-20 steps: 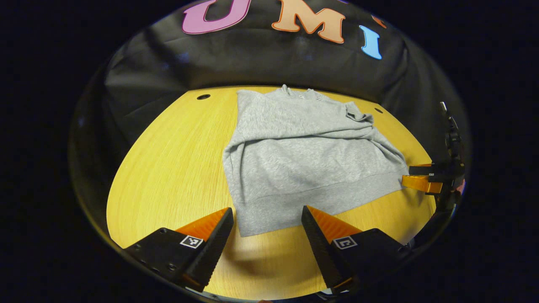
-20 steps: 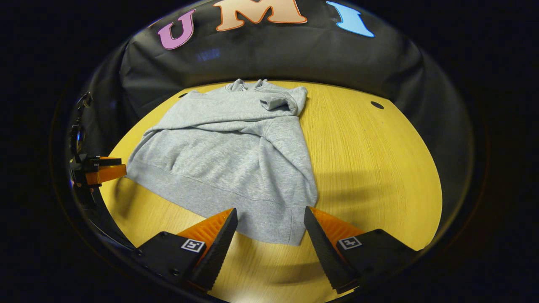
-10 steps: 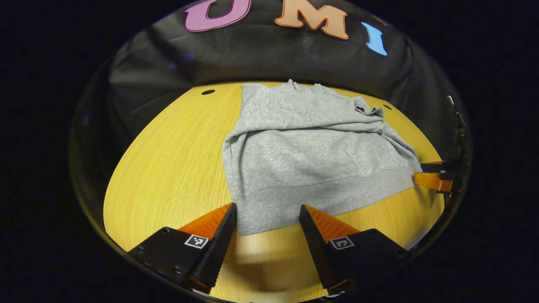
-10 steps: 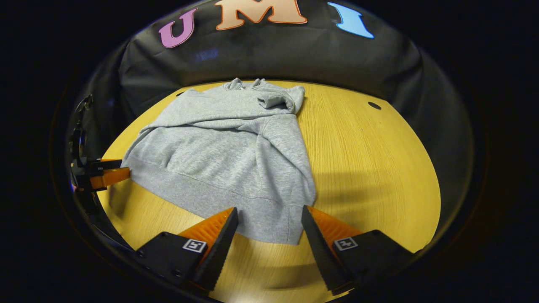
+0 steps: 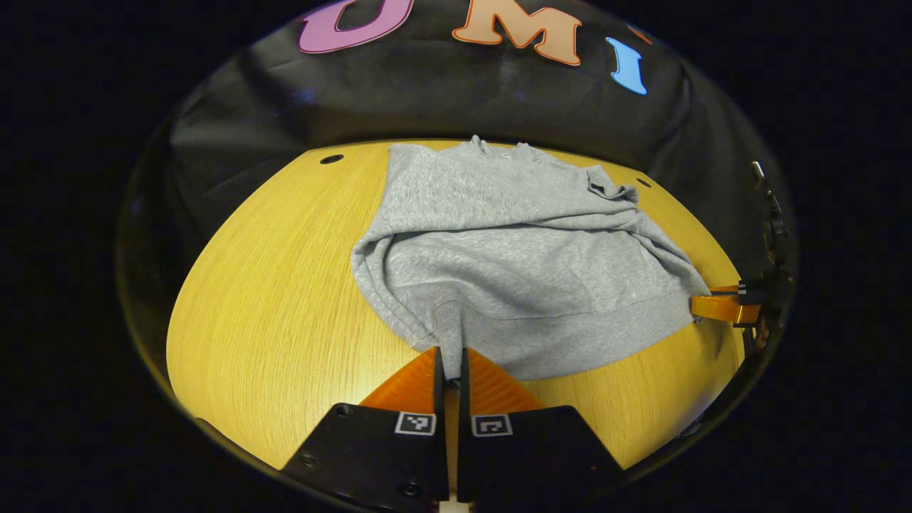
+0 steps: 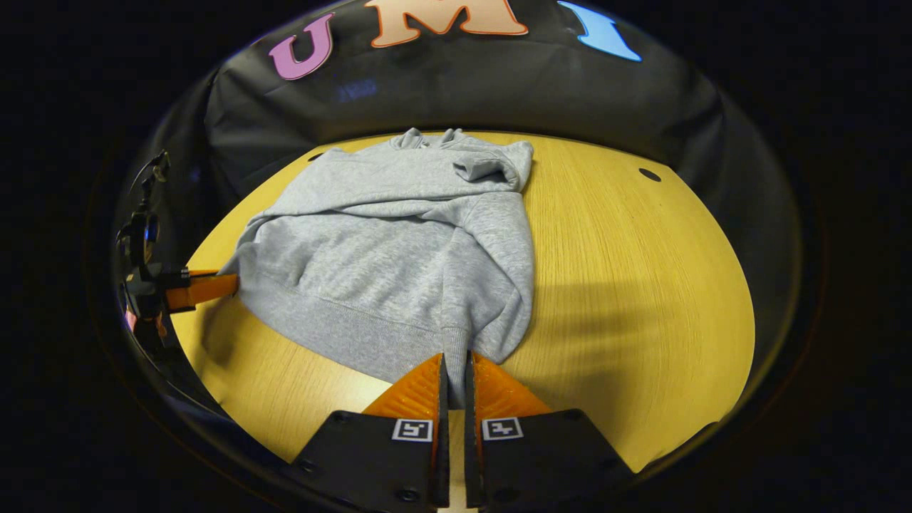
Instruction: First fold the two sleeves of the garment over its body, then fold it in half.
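**Both hem corners pinched, ready for the half fold**

Left gripper view: the left gripper (image 5: 449,356) has its fingers closed on a bunched bit of the hem (image 5: 450,329) right at its tips. The rest of the garment (image 5: 513,242) lies ahead of it and off to its right on the table (image 5: 271,299), with a sleeve (image 5: 499,221) already folded across the body and the collar at the far end. The right gripper (image 5: 702,305) sits at the far right, its tips at the other hem corner.

Right gripper view: the right gripper (image 6: 453,367) is likewise clamped on the hem at its tips, and cloth puckers up just in front of it. The garment spreads ahead and to its left.

To do this step well, I would lift both corners together, only high enough to clear the body. Carry them forward level toward the collar, keeping the hem taut between the grippers so it does not sag or twist. Uneven pace would skew the fold; too much height could drag the sleeves loose.
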Demonstrator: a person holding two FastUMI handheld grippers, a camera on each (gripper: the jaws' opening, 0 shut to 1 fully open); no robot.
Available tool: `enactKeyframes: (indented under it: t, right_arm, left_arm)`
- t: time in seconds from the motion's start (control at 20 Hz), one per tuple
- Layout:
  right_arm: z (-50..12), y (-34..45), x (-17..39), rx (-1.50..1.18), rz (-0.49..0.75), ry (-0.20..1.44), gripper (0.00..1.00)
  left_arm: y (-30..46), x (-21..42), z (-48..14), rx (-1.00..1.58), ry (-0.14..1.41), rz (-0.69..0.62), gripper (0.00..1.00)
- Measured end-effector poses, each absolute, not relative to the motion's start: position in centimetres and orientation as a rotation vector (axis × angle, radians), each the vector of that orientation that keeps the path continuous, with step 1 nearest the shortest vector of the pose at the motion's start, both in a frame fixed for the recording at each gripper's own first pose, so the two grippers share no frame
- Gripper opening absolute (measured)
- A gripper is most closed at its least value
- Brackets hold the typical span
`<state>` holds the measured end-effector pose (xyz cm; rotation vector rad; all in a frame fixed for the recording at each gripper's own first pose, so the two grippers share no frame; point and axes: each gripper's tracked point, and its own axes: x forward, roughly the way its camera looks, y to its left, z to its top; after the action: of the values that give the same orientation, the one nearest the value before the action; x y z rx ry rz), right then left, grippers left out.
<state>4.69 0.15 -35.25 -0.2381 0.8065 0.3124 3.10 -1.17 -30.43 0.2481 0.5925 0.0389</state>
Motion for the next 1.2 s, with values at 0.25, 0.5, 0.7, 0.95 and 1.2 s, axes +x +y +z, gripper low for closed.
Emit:
enactKeyframes:
  t: [0.25,0.5,0.7,0.95,1.2]
  right_arm:
    - [-35.1,0.2,4.7,-0.212,0.288,0.823,0.11]
    - [-33.1,1.0,5.0,-0.141,0.294,0.801,0.07]
    - [-32.1,1.4,6.0,-0.087,0.297,0.786,0.03]
    - [-29.1,2.5,8.2,-0.056,0.303,0.716,0.03]
    - [-25.4,3.2,12.0,-0.038,0.307,0.635,0.03]
  left_arm:
    - [-1.3,3.2,-30.3,0.188,0.616,0.045,0.00]
    - [-2.1,3.6,-28.4,0.135,0.586,0.032,0.00]
    - [-3.1,4.4,-25.7,0.085,0.532,0.010,0.00]
    - [-4.0,6.3,-22.2,0.053,0.449,-0.007,0.00]
    - [-5.0,9.6,-18.9,0.015,0.386,-0.029,0.00]
